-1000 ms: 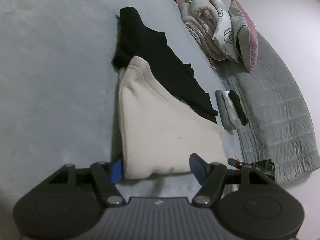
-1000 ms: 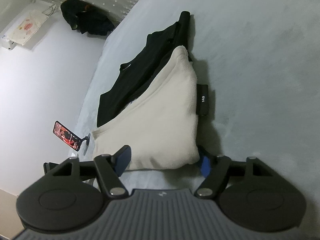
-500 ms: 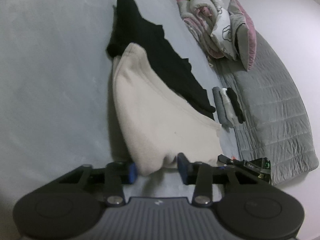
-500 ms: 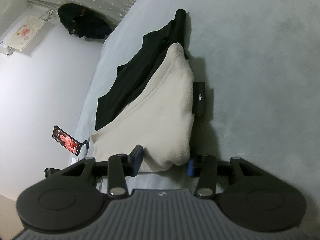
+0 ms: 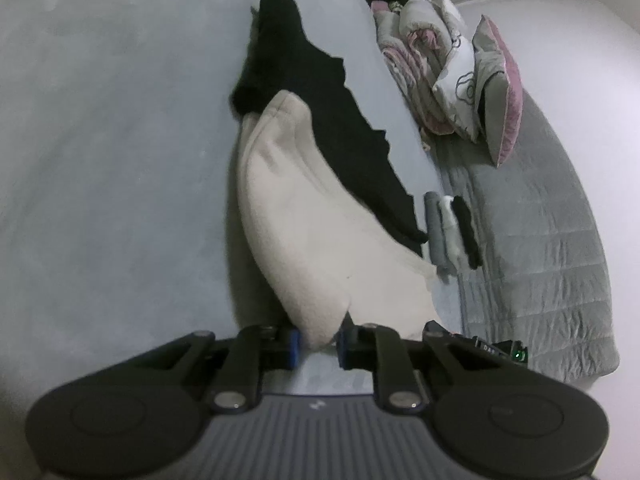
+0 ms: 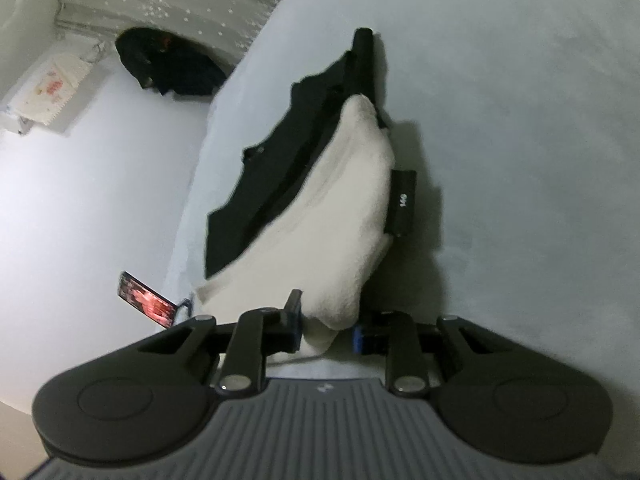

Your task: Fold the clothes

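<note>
I see my left tongs pinched shut on one near corner of a cream garment, the cloth bunched between the blue pads. My right tongs are likewise clamped on its other near corner. The cream garment stretches away from both tongs across a pale blue bed, its far end lying over a black garment that extends further ahead. A black size label pokes out from the cream garment ahead and slightly right of the right tongs. Ahead and right of the left tongs sits a small stack of folded clothes, and beyond it a heap of pillows and bedding. Left of the right tongs, a phone with a lit screen stands on a mount.
</note>
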Motion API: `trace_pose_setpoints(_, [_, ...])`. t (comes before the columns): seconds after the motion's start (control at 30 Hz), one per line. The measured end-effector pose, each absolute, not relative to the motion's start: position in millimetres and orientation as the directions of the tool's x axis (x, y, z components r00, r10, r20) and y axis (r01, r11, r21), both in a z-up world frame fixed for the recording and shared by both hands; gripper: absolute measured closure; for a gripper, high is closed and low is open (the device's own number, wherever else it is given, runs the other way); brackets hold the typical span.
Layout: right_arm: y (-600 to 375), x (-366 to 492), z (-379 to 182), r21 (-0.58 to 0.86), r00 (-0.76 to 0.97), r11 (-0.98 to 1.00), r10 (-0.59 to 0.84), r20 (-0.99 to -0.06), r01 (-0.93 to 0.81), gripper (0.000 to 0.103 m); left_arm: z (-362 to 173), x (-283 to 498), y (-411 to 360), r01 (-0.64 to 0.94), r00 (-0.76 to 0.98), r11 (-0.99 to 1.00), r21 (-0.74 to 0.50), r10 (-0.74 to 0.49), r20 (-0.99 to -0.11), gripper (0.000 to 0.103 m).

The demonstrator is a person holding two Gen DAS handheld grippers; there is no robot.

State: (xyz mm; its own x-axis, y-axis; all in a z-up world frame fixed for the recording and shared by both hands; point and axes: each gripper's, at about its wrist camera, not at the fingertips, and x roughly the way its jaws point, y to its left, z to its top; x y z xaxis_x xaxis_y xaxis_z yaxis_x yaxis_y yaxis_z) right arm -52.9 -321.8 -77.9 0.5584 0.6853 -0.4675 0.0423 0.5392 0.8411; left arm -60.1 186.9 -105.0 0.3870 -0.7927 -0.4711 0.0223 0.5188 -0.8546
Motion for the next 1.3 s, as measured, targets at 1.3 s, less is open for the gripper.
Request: trace_pose_setpoints(1.3, [-337, 78, -76, 0.952, 0.765, 0.290, 0.591, -0.258, 0.097, 0.078, -77, 100, 162, -0.068, 0.749, 0.454, -0.888, -0.565, -0.346, 0.085])
